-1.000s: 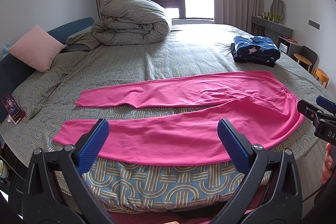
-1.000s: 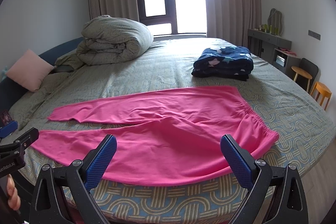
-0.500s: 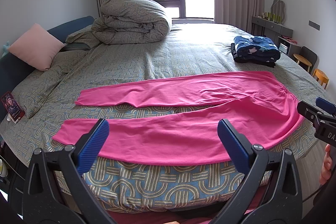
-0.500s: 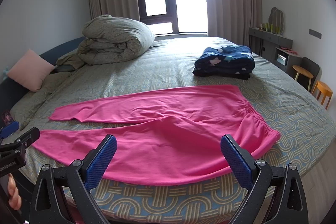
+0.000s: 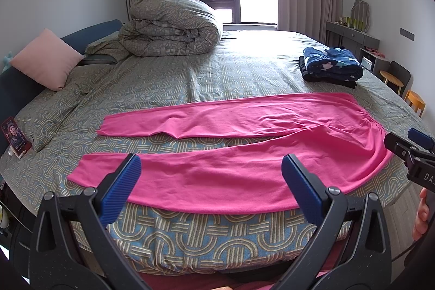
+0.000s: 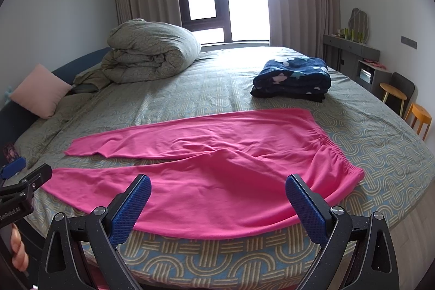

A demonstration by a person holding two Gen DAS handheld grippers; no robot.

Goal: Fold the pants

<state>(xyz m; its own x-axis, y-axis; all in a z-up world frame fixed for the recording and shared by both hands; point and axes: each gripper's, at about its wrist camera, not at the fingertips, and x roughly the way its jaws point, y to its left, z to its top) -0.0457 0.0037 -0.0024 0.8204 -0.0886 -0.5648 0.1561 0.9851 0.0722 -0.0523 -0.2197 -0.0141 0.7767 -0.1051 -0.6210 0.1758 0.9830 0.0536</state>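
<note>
Pink pants (image 5: pixel 231 151) lie spread flat on bed (image 5: pixel 217 230), legs apart, no fold made; left gripper (image 5: pixel 212 181) and right gripper (image 6: pixel 217 197) both spread wide, empty.

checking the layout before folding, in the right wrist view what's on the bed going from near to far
right tool → pink pants → folded navy blanket → rolled grey duvet, all on the bed
</note>
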